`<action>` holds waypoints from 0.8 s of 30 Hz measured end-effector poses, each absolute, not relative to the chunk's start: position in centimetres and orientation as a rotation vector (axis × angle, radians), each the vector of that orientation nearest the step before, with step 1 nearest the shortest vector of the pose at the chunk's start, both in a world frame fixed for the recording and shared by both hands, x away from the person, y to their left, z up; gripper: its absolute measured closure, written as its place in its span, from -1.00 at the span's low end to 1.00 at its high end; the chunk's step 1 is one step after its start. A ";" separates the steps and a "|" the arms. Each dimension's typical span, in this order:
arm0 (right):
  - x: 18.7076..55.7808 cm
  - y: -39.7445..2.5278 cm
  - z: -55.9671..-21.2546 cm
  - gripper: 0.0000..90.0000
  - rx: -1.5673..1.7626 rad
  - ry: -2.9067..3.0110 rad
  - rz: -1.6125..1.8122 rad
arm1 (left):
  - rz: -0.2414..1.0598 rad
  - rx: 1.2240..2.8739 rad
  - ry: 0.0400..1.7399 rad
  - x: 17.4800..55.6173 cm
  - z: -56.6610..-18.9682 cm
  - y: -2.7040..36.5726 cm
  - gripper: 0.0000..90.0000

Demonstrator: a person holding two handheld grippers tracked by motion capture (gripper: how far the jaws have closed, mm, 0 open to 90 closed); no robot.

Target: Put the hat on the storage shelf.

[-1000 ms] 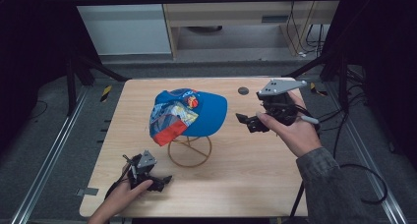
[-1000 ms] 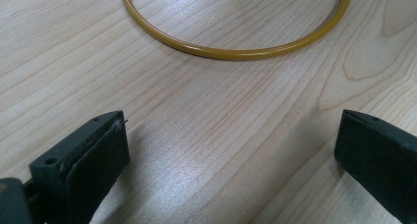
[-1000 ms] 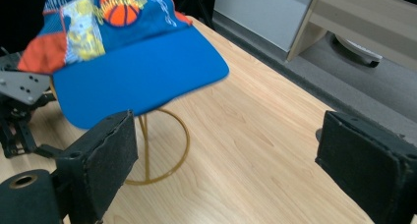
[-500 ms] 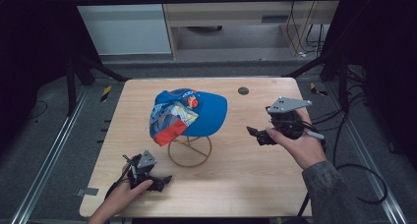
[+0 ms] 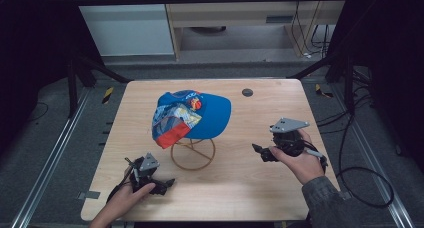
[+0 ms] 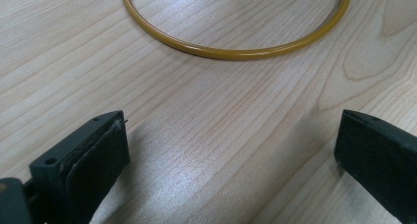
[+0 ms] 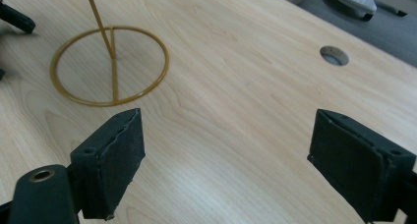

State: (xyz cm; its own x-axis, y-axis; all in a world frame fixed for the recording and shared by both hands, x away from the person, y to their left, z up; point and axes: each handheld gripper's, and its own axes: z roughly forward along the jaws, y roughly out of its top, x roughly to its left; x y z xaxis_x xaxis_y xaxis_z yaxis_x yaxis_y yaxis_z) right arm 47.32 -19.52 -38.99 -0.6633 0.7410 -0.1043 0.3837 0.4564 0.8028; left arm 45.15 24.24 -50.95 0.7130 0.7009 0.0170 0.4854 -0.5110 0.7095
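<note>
The right gripper (image 5: pixel 261 151) had drawn back from the blue baseball cap (image 5: pixel 192 115) toward the table's near right side, its jaws wide apart and empty. The cap sat atop the gold wire stand (image 5: pixel 193 153) at mid-table, suggesting the hanging was finished. The left gripper (image 5: pixel 159 184) rested at the near left edge as before, jaws also spread wide over bare wood. The pale wooden table (image 5: pixel 280 198) stood on grey flooring, dark frame posts and cables around it.
</note>
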 end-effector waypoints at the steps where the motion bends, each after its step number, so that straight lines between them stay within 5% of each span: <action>1: 47.3 -19.6 -39.4 -0.70 0.946 2.267 1.083 | 0.395 2.213 0.897 45.2 -50.9 24.2 -1.00; 24: 47.0 -20.2 -45.5 -0.70 1.067 2.275 1.092 | 0.396 2.213 0.897 45.1 -50.9 24.2 -1.00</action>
